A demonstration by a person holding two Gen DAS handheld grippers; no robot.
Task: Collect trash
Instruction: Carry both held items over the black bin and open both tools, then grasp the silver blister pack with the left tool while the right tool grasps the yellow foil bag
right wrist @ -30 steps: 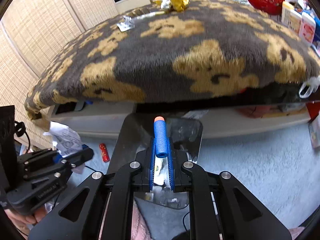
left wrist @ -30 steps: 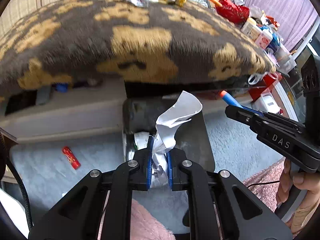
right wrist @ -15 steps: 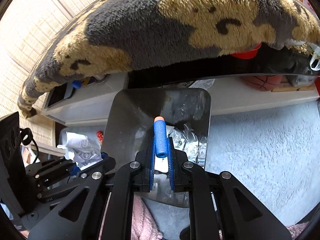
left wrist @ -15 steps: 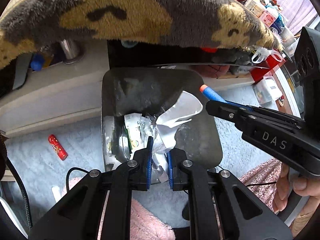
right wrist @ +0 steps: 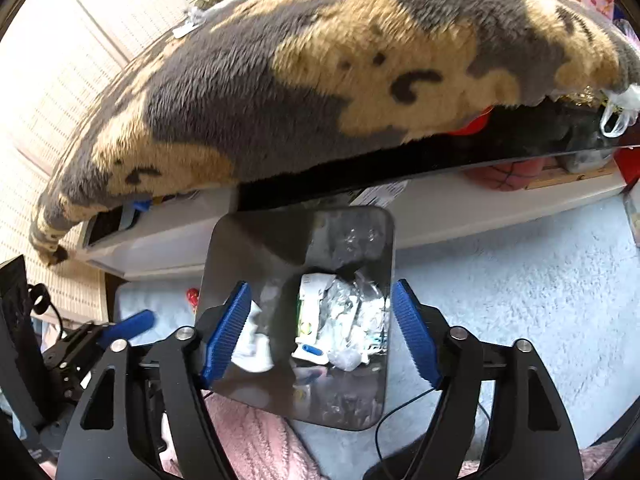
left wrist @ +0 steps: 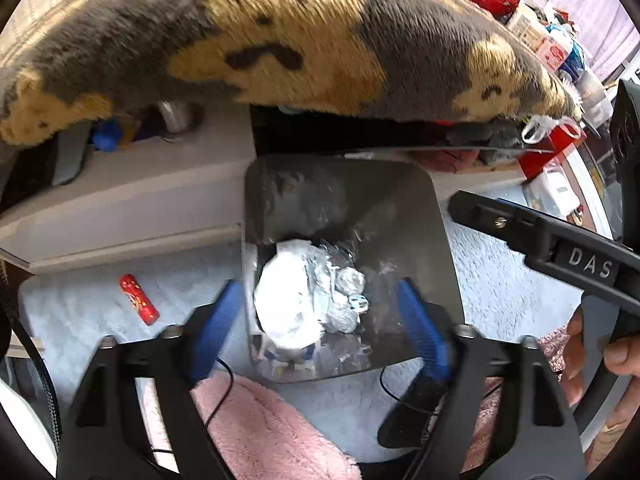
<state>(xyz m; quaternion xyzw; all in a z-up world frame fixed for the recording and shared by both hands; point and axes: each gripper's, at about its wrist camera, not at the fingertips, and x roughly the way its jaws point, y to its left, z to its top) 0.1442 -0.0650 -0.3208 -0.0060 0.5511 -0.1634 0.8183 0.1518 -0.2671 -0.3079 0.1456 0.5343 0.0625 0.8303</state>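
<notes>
A grey square trash bin (left wrist: 436,216) stands on the pale blue carpet beside the bed; it also shows in the right wrist view (right wrist: 248,236). Inside lie crumpled white paper (left wrist: 290,300), foil and wrappers (right wrist: 348,312), and a blue foam dart (right wrist: 314,350). My left gripper (left wrist: 320,320) is open and empty above the bin. My right gripper (right wrist: 320,332) is open and empty above the bin too. The right gripper's arm (left wrist: 560,248) shows at the right of the left wrist view.
A grey and tan fleece blanket (left wrist: 280,40) overhangs the bed just beyond the bin. A small red wrapper (left wrist: 138,299) lies on the carpet left of the bin. Pink fleece (left wrist: 264,428) is below the grippers. Cluttered bottles and boxes (left wrist: 560,52) stand at far right.
Both grippers opened over the bin. The left let go of the crumpled paper and the right let go of the blue foam dart; both now lie in the bin.
</notes>
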